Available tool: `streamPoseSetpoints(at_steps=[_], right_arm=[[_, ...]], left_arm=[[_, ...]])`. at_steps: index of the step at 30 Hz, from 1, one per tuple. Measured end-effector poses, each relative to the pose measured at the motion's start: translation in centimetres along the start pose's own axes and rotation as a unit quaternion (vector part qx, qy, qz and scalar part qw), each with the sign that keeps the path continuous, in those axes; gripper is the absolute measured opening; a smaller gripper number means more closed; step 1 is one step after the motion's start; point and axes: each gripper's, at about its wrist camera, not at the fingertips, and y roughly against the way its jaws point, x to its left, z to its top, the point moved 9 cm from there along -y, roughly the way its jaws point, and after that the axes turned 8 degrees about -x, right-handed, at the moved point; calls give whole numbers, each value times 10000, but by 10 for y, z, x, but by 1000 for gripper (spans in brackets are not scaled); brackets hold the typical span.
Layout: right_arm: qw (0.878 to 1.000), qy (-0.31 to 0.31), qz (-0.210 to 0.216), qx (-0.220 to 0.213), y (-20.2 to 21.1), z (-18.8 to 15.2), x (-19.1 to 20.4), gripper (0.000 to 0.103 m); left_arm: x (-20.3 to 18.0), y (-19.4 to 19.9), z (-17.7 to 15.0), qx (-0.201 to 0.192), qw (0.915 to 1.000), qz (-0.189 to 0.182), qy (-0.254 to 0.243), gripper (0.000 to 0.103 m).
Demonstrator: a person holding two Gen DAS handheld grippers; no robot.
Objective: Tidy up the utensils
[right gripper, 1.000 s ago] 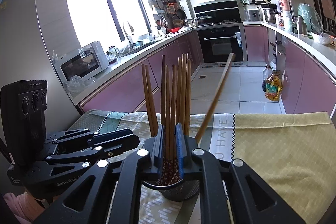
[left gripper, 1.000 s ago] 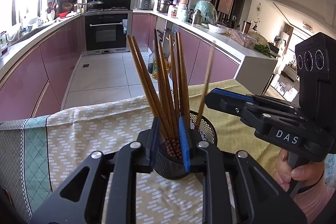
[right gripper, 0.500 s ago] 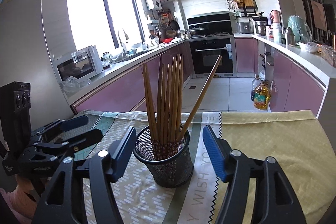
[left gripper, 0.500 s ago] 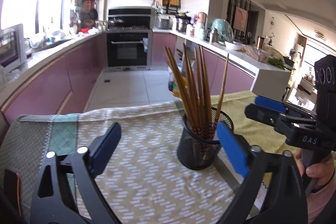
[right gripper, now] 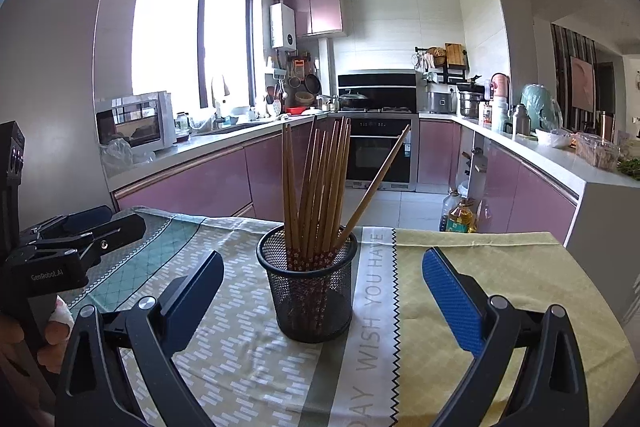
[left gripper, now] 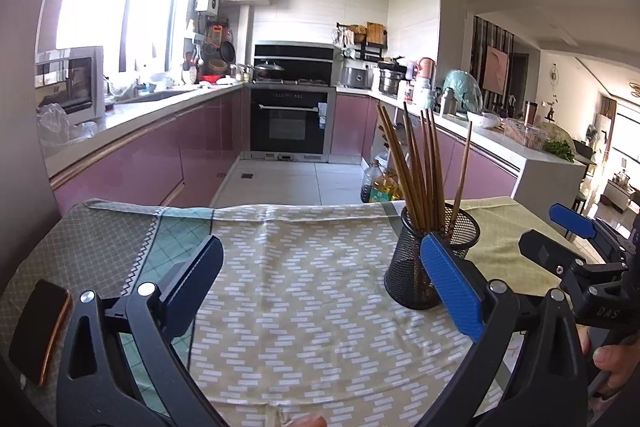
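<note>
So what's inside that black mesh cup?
The mesh cup holds wooden chopsticks, one leaning apart to the right. Their patterned lower ends show through the mesh; the cup's bottom is hidden.

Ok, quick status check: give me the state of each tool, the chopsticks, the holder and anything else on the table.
left tool: open, holding nothing
right tool: open, holding nothing, holder in front of it
mesh holder: upright on the tablecloth, free of both tools
chopsticks: standing in the holder, one leaning away from the bunch
tablecloth: spread over the table
phone: lying flat near the table's left edge
</note>
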Motion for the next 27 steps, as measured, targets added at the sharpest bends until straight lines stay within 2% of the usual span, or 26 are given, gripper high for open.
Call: streamPoseSetpoints(at_steps=[5, 18, 27], right_arm=[[9999, 39, -5, -137, 10, -2, 9, 96], [9997, 20, -50, -231, 20, -1, 12, 96], [9998, 20, -35, -200, 21, -1, 14, 96]], left_arm=[[5, 18, 4, -314, 9994, 135, -70, 97], [12, 39, 9, -609, 9969, 473, -140, 97], [16, 42, 8, -555, 9971, 512, 11, 97]])
